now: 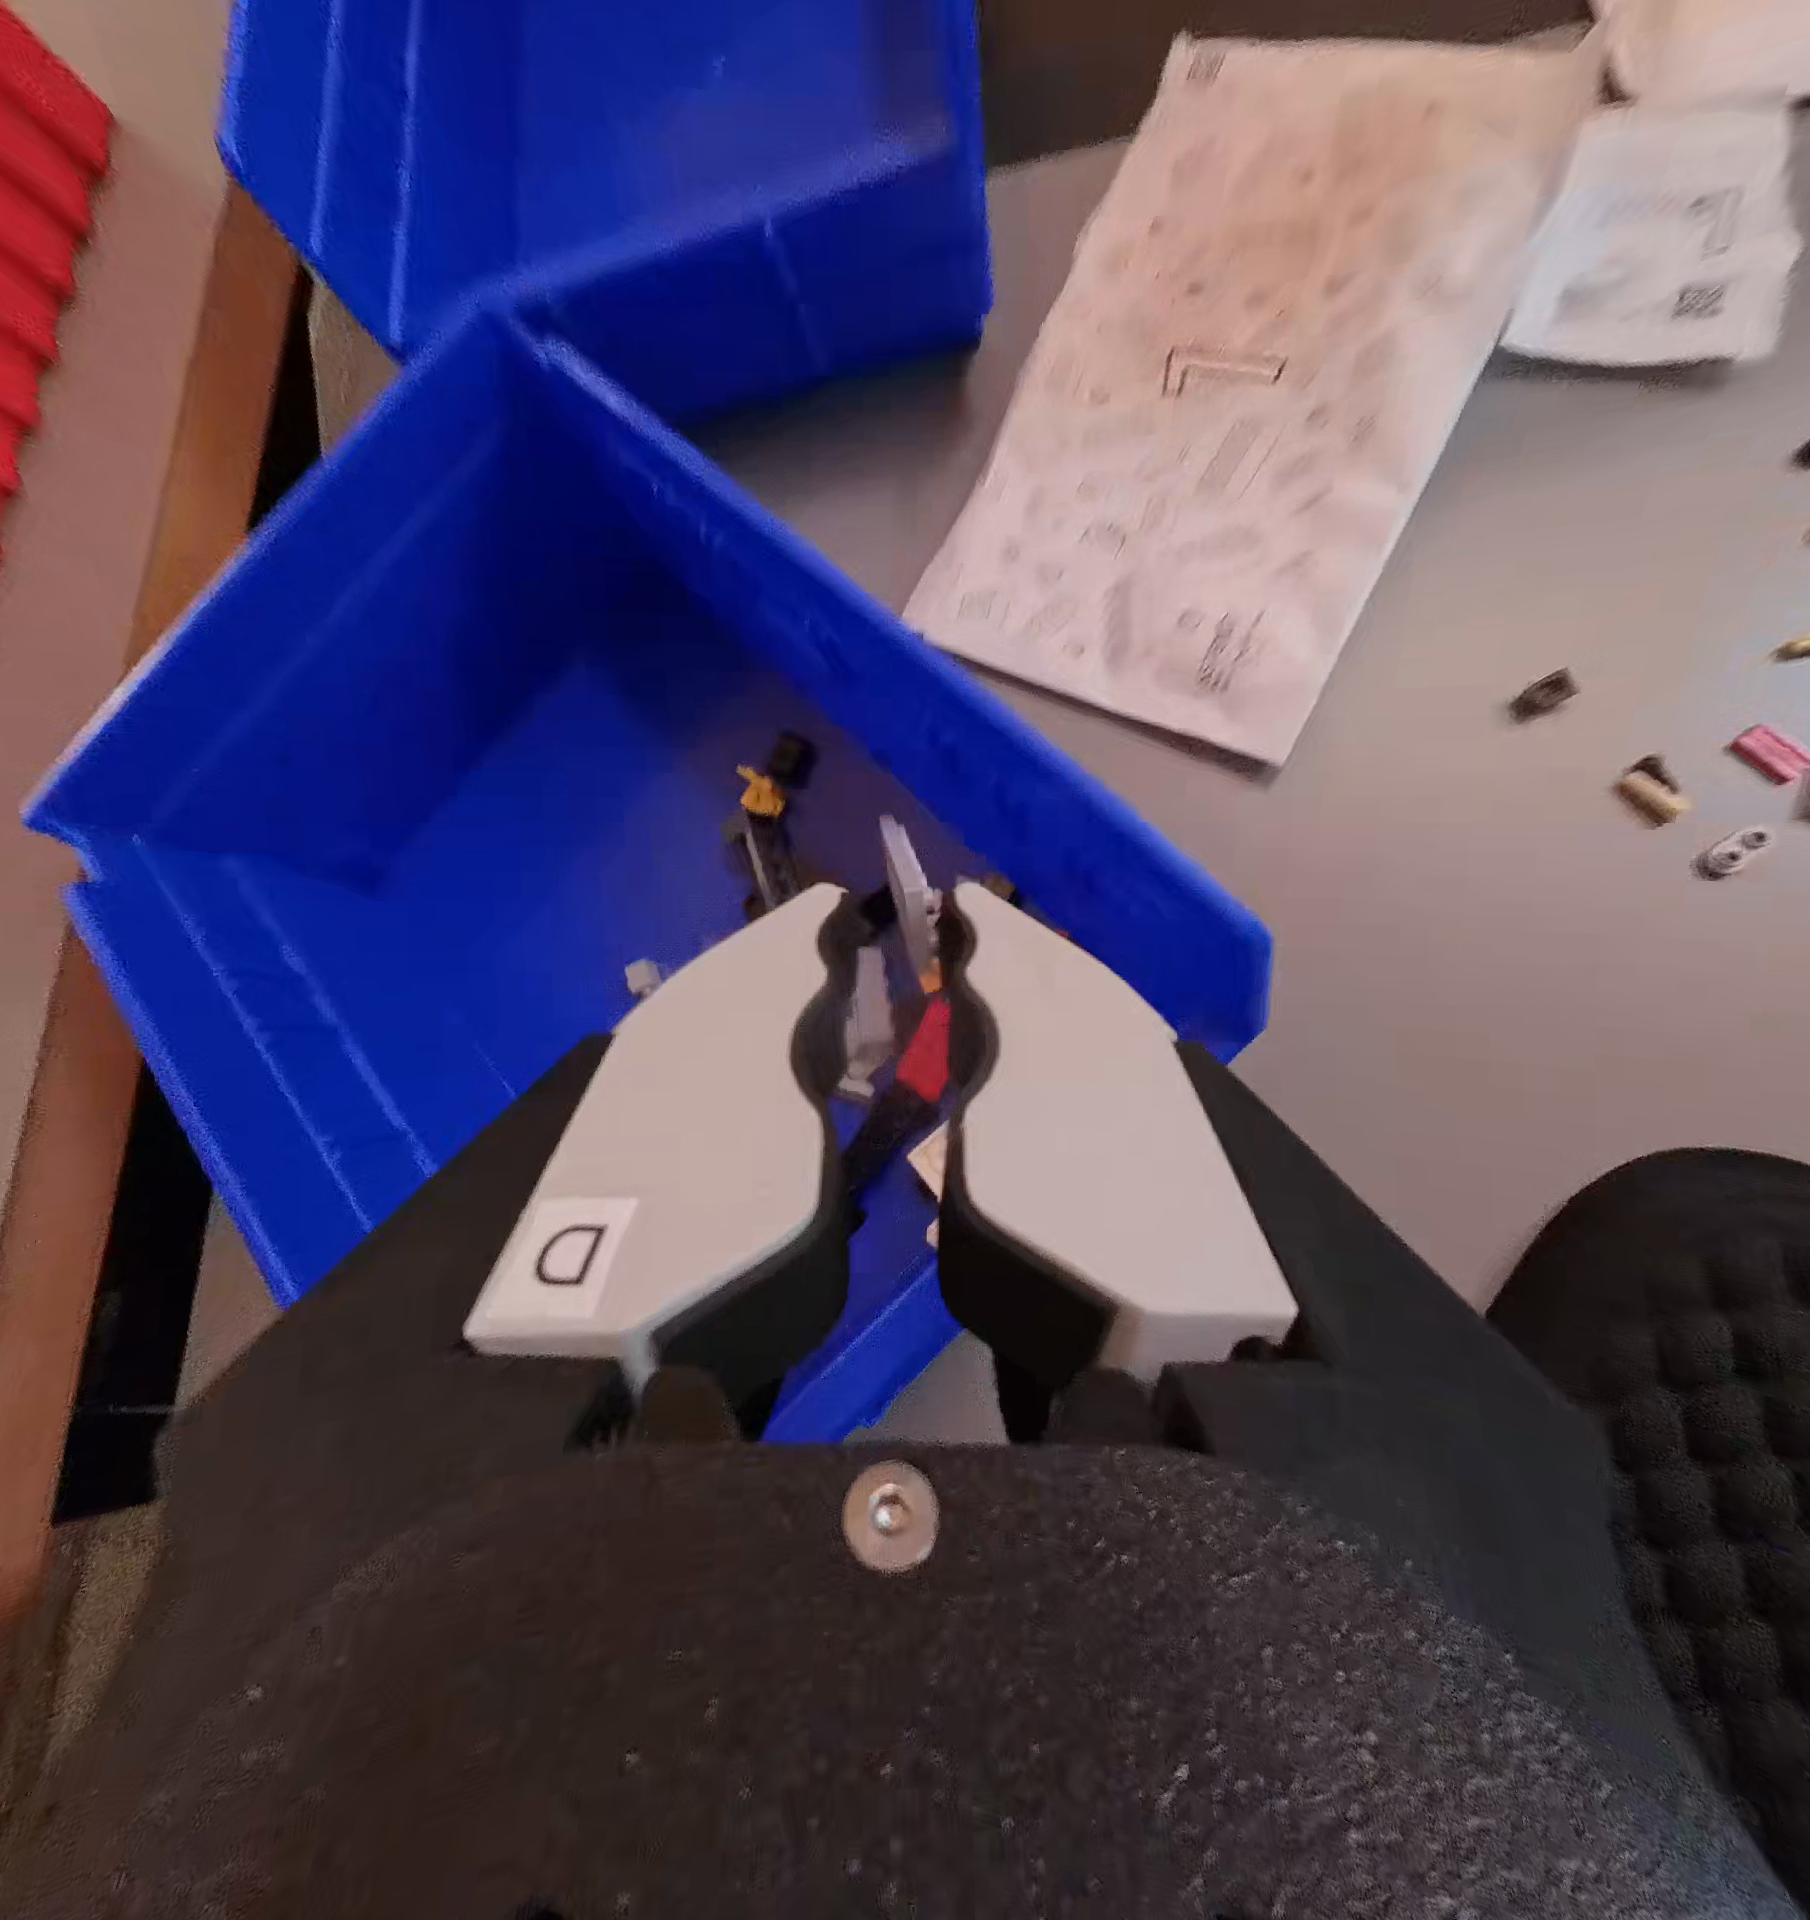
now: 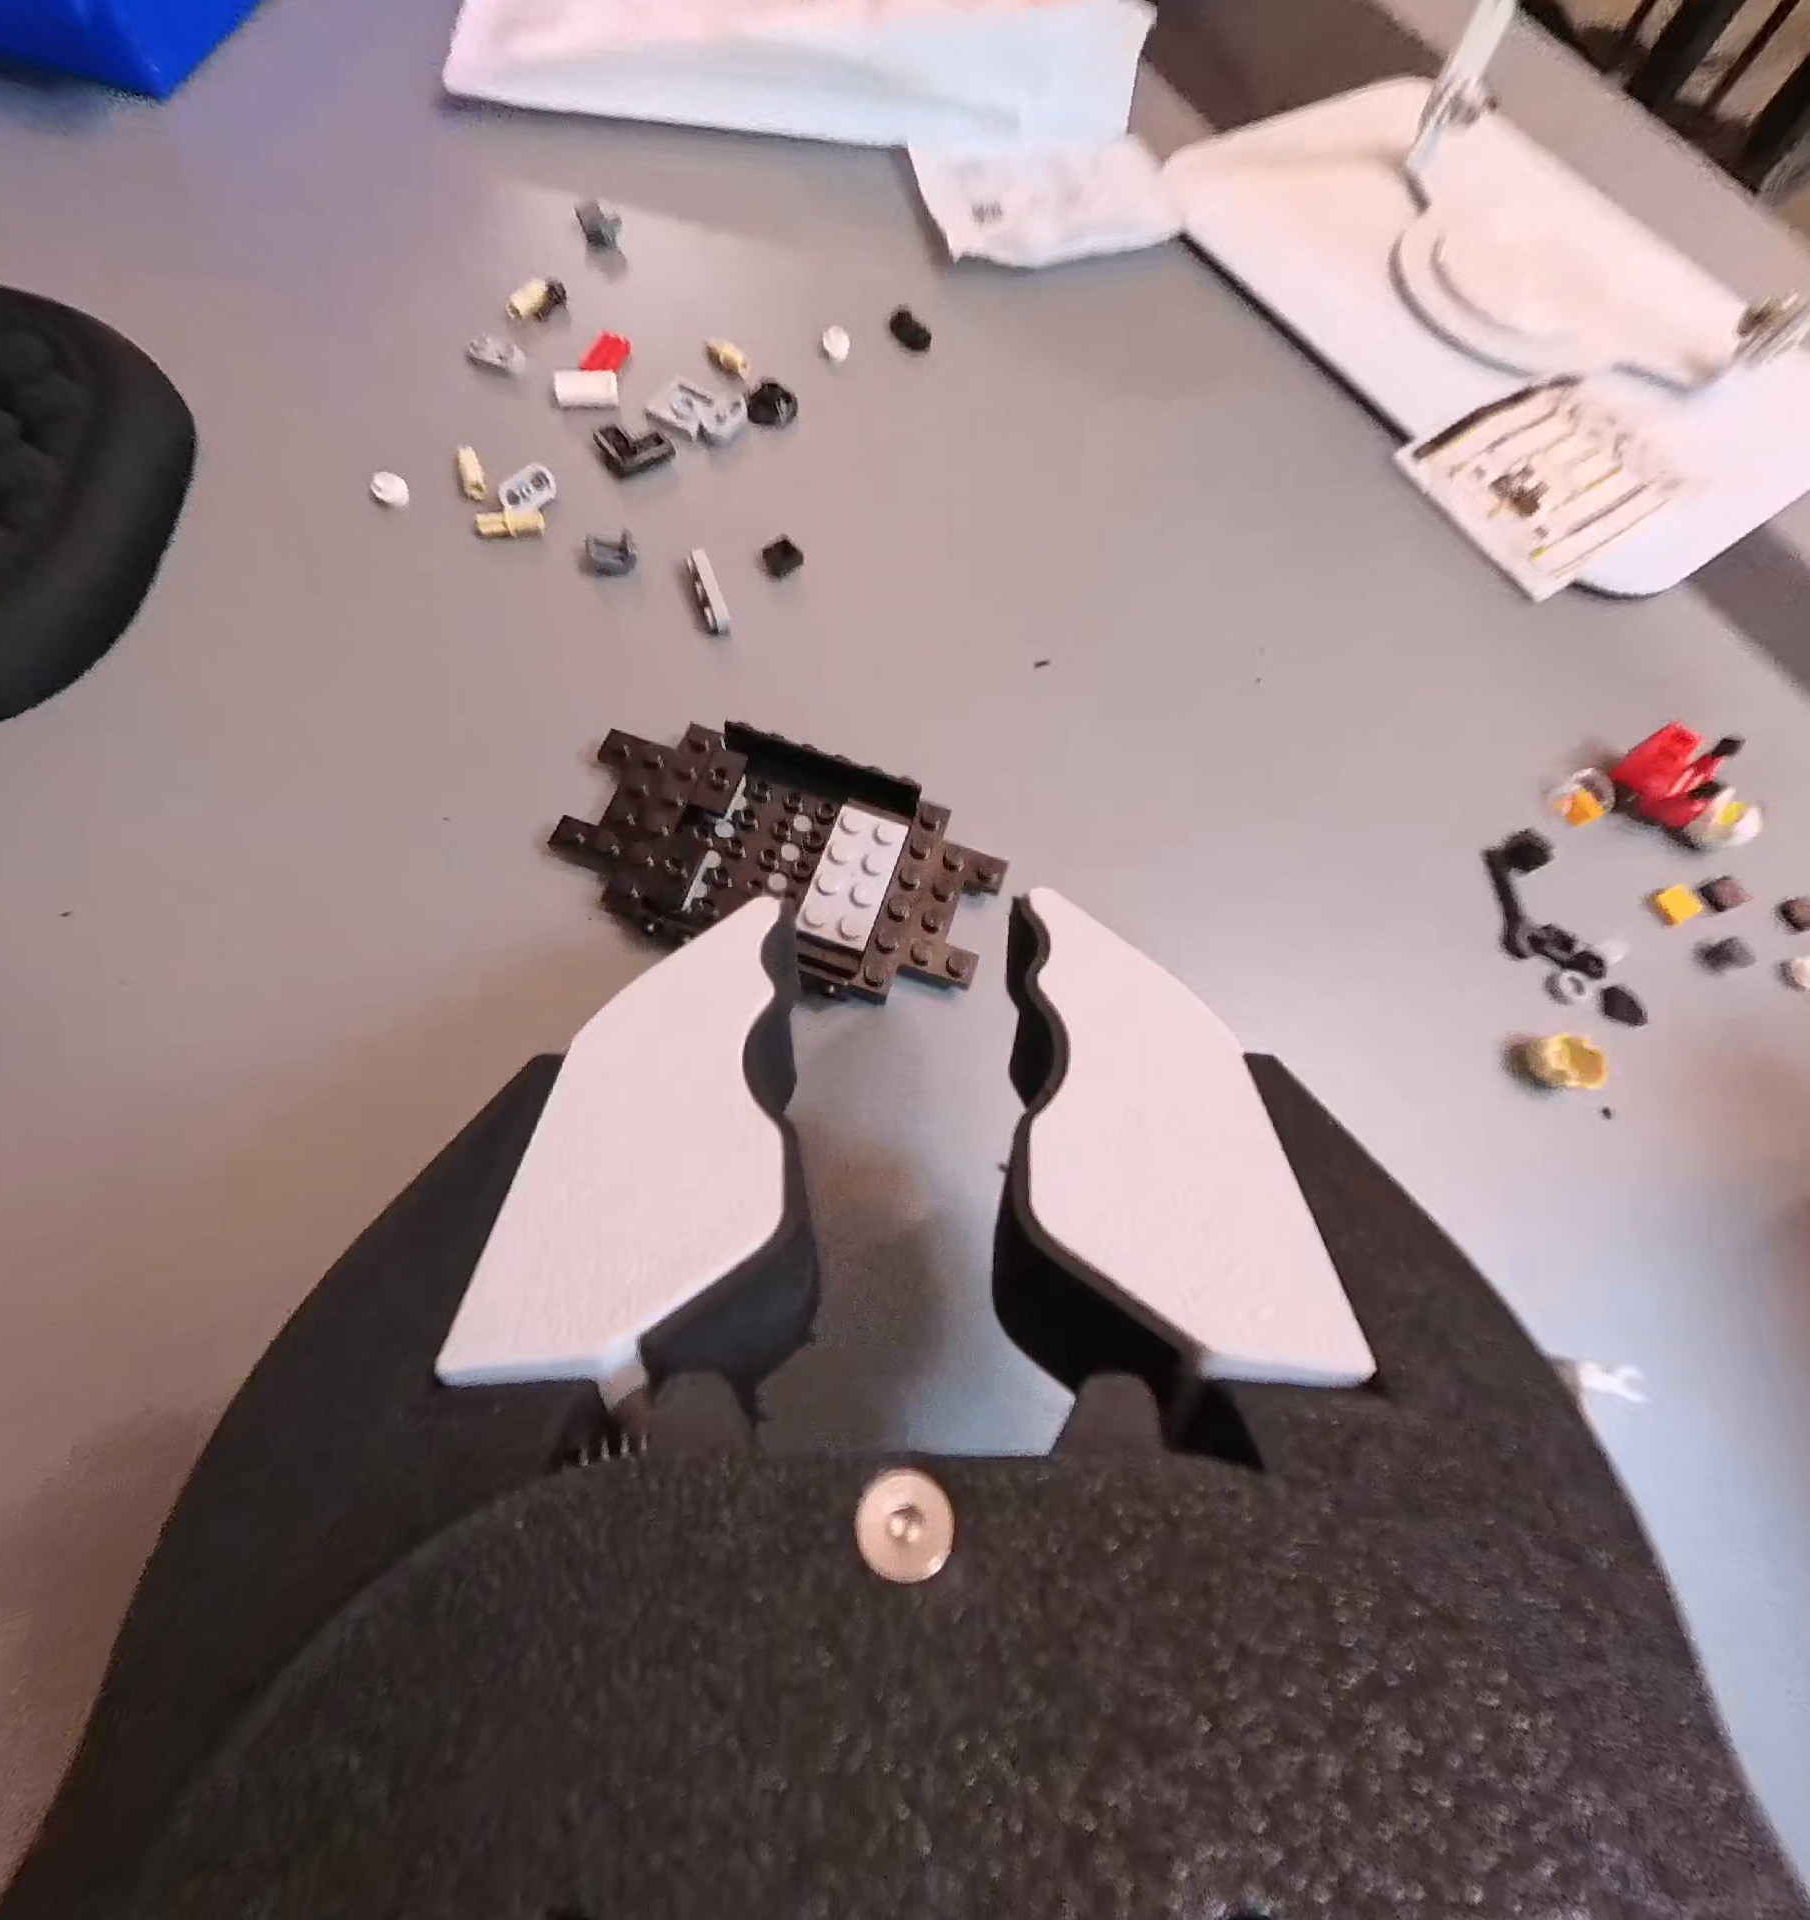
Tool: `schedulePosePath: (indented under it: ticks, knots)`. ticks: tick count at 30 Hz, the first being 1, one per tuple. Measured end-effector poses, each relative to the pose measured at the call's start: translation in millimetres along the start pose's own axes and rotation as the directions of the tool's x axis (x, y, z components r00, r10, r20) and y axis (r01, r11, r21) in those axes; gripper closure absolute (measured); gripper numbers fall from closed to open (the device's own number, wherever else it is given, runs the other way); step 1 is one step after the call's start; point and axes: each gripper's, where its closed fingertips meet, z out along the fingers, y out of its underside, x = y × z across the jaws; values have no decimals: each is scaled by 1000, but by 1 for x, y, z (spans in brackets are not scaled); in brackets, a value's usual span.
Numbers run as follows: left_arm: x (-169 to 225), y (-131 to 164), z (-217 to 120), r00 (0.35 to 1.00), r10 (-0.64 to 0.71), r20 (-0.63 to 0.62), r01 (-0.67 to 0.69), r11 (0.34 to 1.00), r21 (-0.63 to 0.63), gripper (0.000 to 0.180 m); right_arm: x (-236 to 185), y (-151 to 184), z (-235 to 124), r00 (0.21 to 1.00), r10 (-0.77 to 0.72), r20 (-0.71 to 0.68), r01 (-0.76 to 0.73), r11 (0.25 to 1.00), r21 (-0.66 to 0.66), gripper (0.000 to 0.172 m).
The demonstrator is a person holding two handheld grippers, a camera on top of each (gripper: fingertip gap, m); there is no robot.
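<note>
The left gripper (image 1: 896,914) hangs inside the blue bin (image 1: 1036,790), jaws nearly closed around a thin grey plate (image 1: 906,883) standing on edge, apparently pinched, though blur hides the contact. The right gripper (image 2: 896,920) is wide open and empty, with the black brick assembly (image 2: 776,842) lying flat just beyond its fingertips, slightly to the left.

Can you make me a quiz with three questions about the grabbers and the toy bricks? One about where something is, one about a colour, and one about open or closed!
1. Where do the left gripper's tips point?
A. into a blue bin
B. at a white tray
C. at a red chair

2. What colour is the studded brick on top of the black build?
A. yellow
B. light grey
C. green

3. How does the right gripper stand?
A. shut tight
B. clamped on a red brick
C. open, with nothing between its fingers

Answers:
1 A: the left gripper is over the blue bin.
2 B: the brick on the black build is pale grey.
3 C: bare table shows between the fingers of the right gripper.
</note>
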Motion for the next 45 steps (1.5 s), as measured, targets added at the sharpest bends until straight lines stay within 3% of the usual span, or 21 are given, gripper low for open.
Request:
schedulePosePath:
  ticks: [5,8,14,17,23,26,31,38,40,41,43,45]
  knots:
    - [-4,0,8,1000,0,29,0,1000,26,137,5,9,11,994,110,4,-110,993,-50,125]
    - [10,-18,2,999,40,0,-40,993,113,136,8,10,14,988,154,9,-153,986,-59,123]
    - [109,-67,-17,935,254,-248,-150,917,371,138,2,8,32,987,162,16,-157,975,-154,108]
    - [175,-80,-27,828,377,-416,-172,875,452,137,-3,15,39,989,145,15,-138,964,-229,112]
    - [271,-83,-31,557,475,-682,-168,868,467,137,-2,15,35,990,133,55,-120,973,-197,128]
    - [300,-78,-21,452,434,-779,-134,897,422,138,1,15,29,993,102,61,-91,981,-170,128]
    - [334,-47,-8,244,253,-936,-76,968,241,139,-3,-1,19,994,36,100,-32,998,-48,129]
    - [355,-23,-32,-38,123,-992,-75,989,126,139,-20,-33,-3,983,-111,149,85,982,168,129]
    - [362,-16,-39,-77,115,-990,-102,987,123,141,-24,-37,-6,978,-156,140,127,972,196,129]
    - [364,-11,-41,-84,119,-989,-128,983,129,153,-25,-39,-8,976,-171,131,142,968,208,129]
    - [367,-7,-38,-59,138,-989,-153,978,146,161,-27,-43,-11,975,-180,131,147,963,227,130]
    - [365,-11,-41,-80,96,-992,-130,986,106,167,-25,-45,-14,977,-172,122,139,960,243,133]
